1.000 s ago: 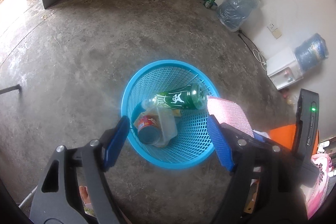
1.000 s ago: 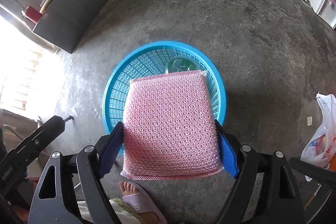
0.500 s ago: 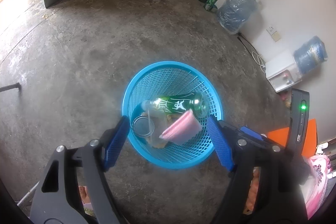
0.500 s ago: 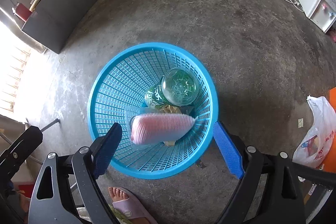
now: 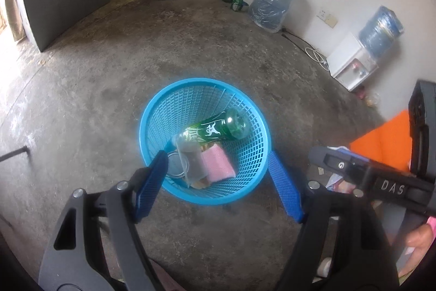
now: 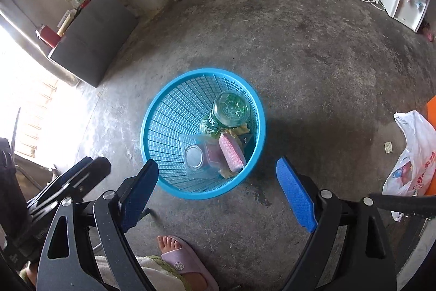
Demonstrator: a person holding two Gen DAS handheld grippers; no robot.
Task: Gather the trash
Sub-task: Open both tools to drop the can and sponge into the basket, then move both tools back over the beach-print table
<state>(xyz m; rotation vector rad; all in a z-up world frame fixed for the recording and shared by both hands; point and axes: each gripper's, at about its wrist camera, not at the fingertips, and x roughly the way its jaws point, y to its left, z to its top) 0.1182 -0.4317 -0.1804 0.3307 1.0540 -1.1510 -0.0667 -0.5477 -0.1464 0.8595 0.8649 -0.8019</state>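
Two grippers, left gripper [image 5: 218, 183] and right gripper [image 6: 218, 194], fingers apart over blue basket [image 5: 259, 183]; "DAS" on black handle [image 5: 392, 187], perhaps partial.

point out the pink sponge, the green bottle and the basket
pink sponge [image 5: 218, 164], left wrist view, middle of its top face
green bottle [image 5: 211, 130], left wrist view, its label
basket [image 6: 152, 111], right wrist view, left rim

One basket [image 5: 152, 111], one bottle [image 5: 215, 128] (green), one sponge [image 5: 219, 164].

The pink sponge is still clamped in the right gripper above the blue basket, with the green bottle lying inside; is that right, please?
Not quite. The right gripper is open and empty; the pink sponge already lies inside the blue basket, beside the green bottle. The right wrist view shows this.
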